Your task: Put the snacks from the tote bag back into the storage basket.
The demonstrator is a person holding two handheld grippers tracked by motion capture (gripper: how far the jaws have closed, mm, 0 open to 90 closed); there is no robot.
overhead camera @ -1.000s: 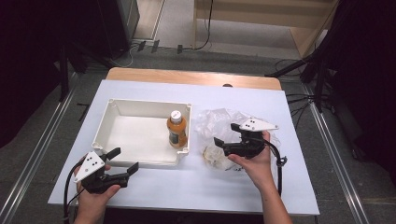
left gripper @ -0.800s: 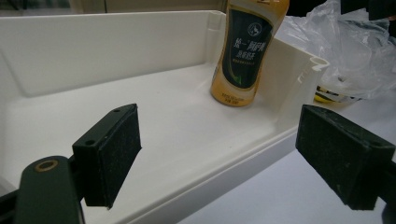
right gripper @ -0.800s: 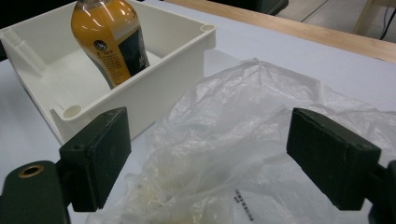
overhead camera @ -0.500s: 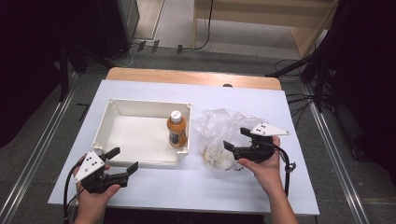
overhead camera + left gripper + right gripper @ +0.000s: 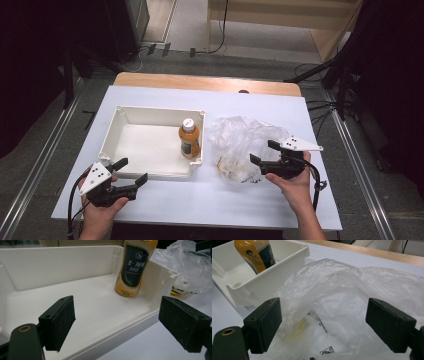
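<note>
You have a clear plastic bag (image 5: 245,142) with yellow inside, an orange bottle (image 5: 190,140) with a dark label in a white tray (image 5: 150,172), on a white tabletop (image 5: 220,195).

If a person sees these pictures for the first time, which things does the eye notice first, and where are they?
The orange bottle stands upright in the near right corner of the white tray, bright against it. Just right of the tray lies a crumpled clear plastic bag with something yellowish inside, and the right gripper is at it with jaws open. The left gripper, also open, sits at the tray's near edge.
</note>
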